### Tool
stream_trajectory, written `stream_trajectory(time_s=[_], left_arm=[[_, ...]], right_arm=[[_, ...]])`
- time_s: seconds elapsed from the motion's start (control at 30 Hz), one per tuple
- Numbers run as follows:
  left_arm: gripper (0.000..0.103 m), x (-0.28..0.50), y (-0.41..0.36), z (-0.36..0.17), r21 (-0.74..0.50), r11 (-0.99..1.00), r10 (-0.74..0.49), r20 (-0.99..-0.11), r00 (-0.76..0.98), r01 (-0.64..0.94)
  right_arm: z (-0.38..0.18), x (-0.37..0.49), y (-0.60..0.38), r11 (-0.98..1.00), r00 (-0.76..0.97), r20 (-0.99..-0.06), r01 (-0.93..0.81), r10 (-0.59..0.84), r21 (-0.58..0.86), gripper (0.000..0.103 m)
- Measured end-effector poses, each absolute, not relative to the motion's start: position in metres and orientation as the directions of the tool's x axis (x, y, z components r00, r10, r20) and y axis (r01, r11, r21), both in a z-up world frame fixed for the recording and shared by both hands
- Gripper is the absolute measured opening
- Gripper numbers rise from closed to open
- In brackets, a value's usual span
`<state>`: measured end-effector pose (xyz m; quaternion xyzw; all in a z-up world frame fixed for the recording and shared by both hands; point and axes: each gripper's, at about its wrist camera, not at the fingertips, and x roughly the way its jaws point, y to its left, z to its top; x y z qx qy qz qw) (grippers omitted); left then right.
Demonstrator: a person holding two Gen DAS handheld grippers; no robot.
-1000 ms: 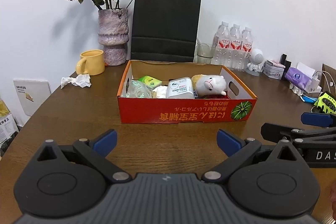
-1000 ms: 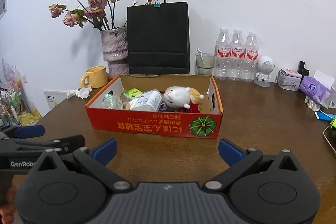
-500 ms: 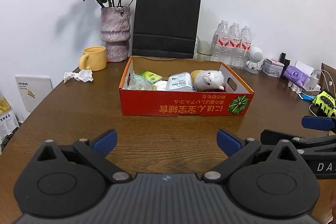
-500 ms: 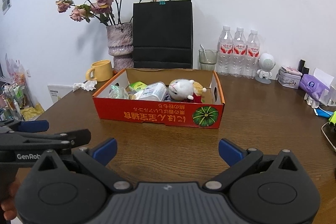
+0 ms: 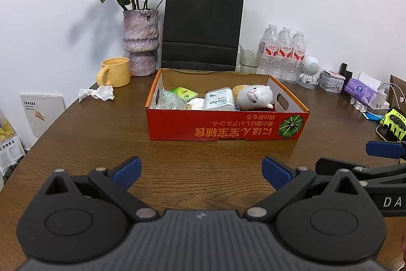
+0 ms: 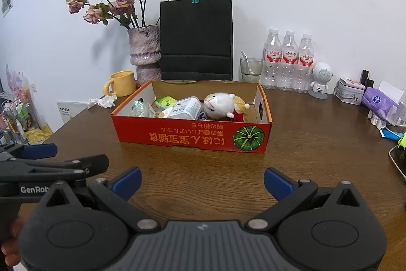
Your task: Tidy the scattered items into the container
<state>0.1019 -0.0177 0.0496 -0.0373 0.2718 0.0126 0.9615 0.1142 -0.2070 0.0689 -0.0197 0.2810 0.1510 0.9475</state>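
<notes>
Cardboard box [image 5: 225, 128], red, rectangular and open-topped, sits mid-table on grained wood [image 5: 101, 144] beyond the left gripper [image 5: 201, 173] and right gripper [image 6: 202, 181], both level, empty and spread wide, holding a plush sheep [image 5: 253, 97], white tin [image 5: 219, 99] and crinkled wrappers partly hidden by its front wall.

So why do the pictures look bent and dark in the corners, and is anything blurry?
Left wrist view: fisheye bulge, black corners, table edge curving; the vase throws a soft shadow on the wall; the box is sharp. Right wrist view: same curving, the bottles lean outward; mild sheen on the tabletop near the open right claw; no real blur.
</notes>
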Motion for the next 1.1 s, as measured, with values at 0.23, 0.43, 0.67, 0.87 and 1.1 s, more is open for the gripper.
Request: stream_trajectory(time_s=[0.23, 0.43, 0.67, 0.87, 1.1], left_arm=[[0.103, 0.103, -0.0179, 0.0482, -0.067, 0.997, 0.005, -0.529, 0.849, -0.047], [0.103, 0.1027, -0.0172, 0.0474, -0.066, 0.997, 0.005, -0.529, 0.849, -0.047], [0.103, 0.1026, -0.0171, 0.0468, -0.064, 0.997, 0.007, -0.53, 0.848, -0.049], [0.103, 0.1031, -0.0157, 0.0446, -0.083, 0.995, -0.005, -0.537, 0.843, -0.047], [0.103, 0.1043, -0.0125, 0.0405, -0.116, 0.993, -0.03, -0.539, 0.842, -0.038]], right_arm=[[0.0672, 0.1147, -0.2063, 0.954, 0.794, -0.542, -0.297, 0.275, 0.049, 0.103], [0.0649, 0.1143, -0.2048, 0.954, 0.792, -0.545, -0.295, 0.275, 0.051, 0.103], [0.064, 0.1142, -0.2051, 0.954, 0.791, -0.547, -0.295, 0.275, 0.053, 0.103], [0.063, 0.1142, -0.2055, 0.954, 0.789, -0.549, -0.295, 0.276, 0.055, 0.103], [0.0626, 0.1144, -0.2065, 0.953, 0.789, -0.548, -0.297, 0.278, 0.056, 0.103]])
